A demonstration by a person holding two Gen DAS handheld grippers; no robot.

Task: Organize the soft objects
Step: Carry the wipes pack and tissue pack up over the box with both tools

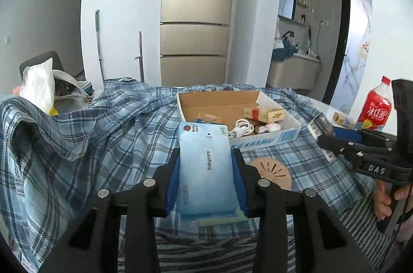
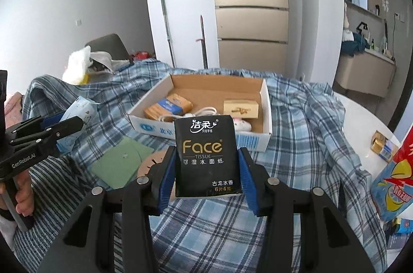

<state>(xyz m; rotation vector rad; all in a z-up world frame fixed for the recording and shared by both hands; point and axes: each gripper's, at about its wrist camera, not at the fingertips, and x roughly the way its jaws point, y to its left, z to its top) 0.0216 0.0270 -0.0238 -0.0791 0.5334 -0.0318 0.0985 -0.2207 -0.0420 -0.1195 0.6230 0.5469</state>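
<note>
The left gripper (image 1: pixel 206 169) is narrowly open and grasps a light blue wet-wipe pack (image 1: pixel 206 167) between its blue pads, lifted above the checked cloth (image 1: pixel 116 131). The right gripper (image 2: pixel 207 167) is clenched the same way on a black tissue pack (image 2: pixel 206 157). Just beyond both grippers lies the cardboard box (image 2: pixel 265 102) with small things inside.

A lived-in home: a tall gold three-door fridge (image 1: pixel 196 12) stands against the white wall, mop handles (image 1: pixel 99 46) lean beside it, and a washbasin alcove (image 2: pixel 366 64) with shelves opens off this room.
</note>
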